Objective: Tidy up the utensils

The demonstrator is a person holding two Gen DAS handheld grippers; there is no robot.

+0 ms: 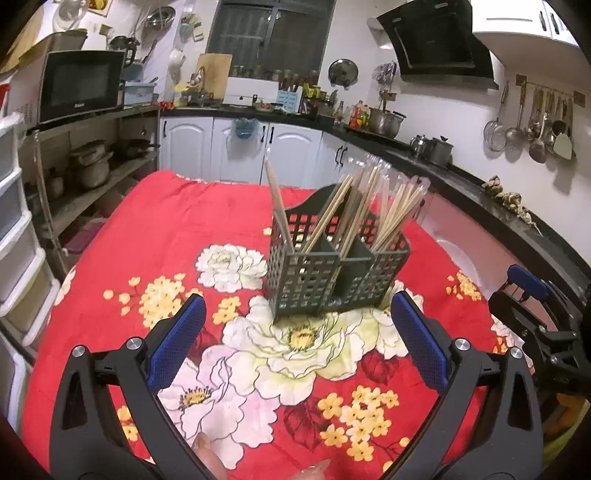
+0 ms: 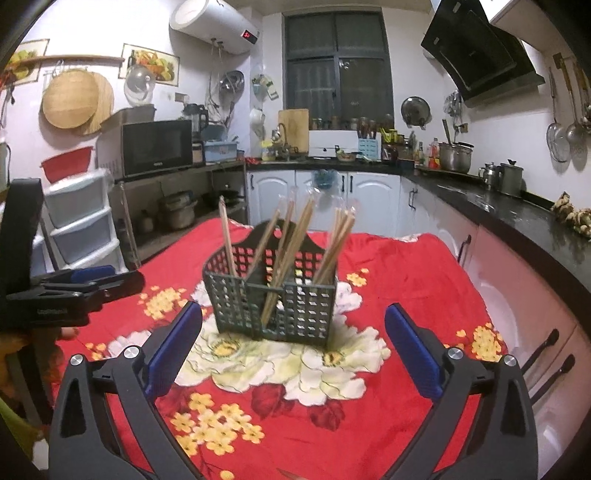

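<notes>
1. Left gripper (image 1: pixel 297 312): black arms, blue pads, jaws spread wide with nothing between them; it hangs above the red floral cloth (image 1: pixel 147 236), the caddy at its 12 o'clock
2. Right gripper (image 2: pixel 293 321): same make, jaws wide apart, nothing held; caddy at 12 o'clock, just beyond the fingertips and not touching them
3. Caddy (image 1: pixel 325 273): dark grey-green lattice basket, upright on the cloth over a large white flower, split by inner walls into compartments; the back wall rises to a curved peak
4. Chopsticks (image 1: pixel 395 214): pale wood, standing on end in the compartments, long axes near vertical; tips fan outward, most leaning toward 1 o'clock in the left wrist view, one single stick (image 1: pixel 277 206) leaning toward 11 o'clock at the left end. Clear wrapping seems to sheathe several upper ends
5. Writing: microwave (image 2: pixel 157 147) carries a small badge, too small to read; water heater (image 2: pixel 218 26) shows a red digit display, unreadable; the left gripper's side in the right wrist view bears small lettering, blurred
</notes>
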